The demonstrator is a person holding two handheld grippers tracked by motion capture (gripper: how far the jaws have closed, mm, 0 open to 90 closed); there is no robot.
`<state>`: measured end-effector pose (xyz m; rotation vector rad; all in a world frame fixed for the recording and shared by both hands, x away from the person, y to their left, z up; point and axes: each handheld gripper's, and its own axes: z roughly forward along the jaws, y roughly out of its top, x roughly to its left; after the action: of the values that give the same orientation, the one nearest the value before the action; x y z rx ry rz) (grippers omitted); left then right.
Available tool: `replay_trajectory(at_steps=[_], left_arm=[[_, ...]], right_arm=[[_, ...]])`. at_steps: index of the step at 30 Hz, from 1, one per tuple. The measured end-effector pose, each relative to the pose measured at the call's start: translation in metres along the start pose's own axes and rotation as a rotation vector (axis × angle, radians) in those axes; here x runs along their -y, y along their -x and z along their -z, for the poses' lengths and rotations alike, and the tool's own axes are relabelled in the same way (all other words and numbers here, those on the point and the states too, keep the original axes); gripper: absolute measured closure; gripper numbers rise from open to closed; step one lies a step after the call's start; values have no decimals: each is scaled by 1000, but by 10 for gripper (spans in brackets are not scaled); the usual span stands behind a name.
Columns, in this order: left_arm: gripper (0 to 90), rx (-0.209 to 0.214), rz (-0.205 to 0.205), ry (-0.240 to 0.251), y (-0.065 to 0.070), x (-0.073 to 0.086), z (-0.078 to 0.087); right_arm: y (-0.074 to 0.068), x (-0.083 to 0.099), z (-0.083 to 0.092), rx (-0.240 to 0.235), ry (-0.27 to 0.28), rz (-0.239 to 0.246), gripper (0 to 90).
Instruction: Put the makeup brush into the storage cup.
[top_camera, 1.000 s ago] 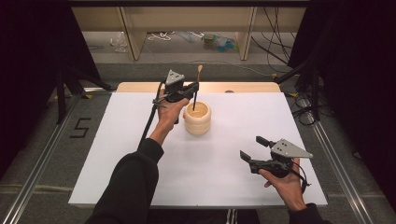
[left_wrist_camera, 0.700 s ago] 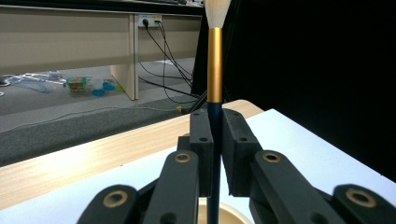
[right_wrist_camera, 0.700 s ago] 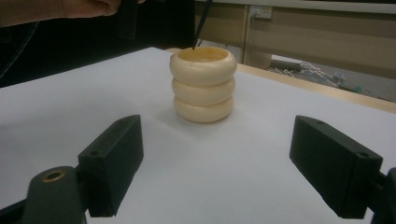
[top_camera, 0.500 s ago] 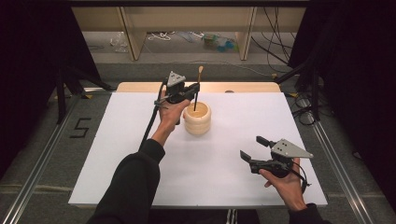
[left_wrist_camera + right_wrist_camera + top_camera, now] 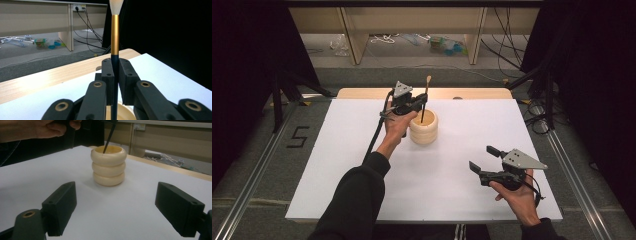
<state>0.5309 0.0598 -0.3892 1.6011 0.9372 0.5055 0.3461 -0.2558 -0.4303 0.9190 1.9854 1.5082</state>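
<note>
Left tongs (image 5: 421,101) clenching on the dark shaft of a brush (image 5: 114,32), above and just behind a cream ribbed pot (image 5: 423,127) standing at the back middle of the white tabletop (image 5: 337,175). Holding the brush near upright, bristles up, gold collar showing above the pads in the left gripper view. Lower end of the shaft reaching down inside the pot's mouth, as seen from the right gripper view (image 5: 106,146); cannot tell whether the tip is touching the bottom.

Right tongs (image 5: 482,160) hanging released over the front right of the tabletop, well apart from the pot, gripping nothing; both jaws standing wide on either side of the pot in their own view.

Judging progress: brush picked up and being lowered handle-first into the pot, so the placing looks mostly done. Remaining: letting the shaft settle against the pot wall, releasing the grip, drawing the hand (image 5: 398,125) away without tipping the pot.

Comparing with the earlier high views: no clear shift in the left hand, brush staying at about the same height and lean over the pot. Right hand (image 5: 517,197) keeping the same spot, jaws staying wide. Pot unmoved.
</note>
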Motion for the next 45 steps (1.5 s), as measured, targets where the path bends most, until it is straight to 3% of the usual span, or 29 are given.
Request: replay_trajectory(at_steps=[17, 24, 39, 40, 45], left_arm=[[831, -5, 24, -3, -2, 12, -2], [831, -3, 9, -11, -2, 16, -3], [831, -2, 16, -36, -5, 29, -4], [831, -6, 14, -42, -5, 30, -4], [831, -7, 17, -58, -5, 32, -5]], right_arm=[[0, 0, 0, -1, -1, 1, 184], [0, 0, 1, -3, -10, 4, 184], [0, 0, 0, 2, -5, 4, 184], [0, 0, 1, 0, -23, 6, 184], [0, 0, 0, 1, -5, 5, 184]])
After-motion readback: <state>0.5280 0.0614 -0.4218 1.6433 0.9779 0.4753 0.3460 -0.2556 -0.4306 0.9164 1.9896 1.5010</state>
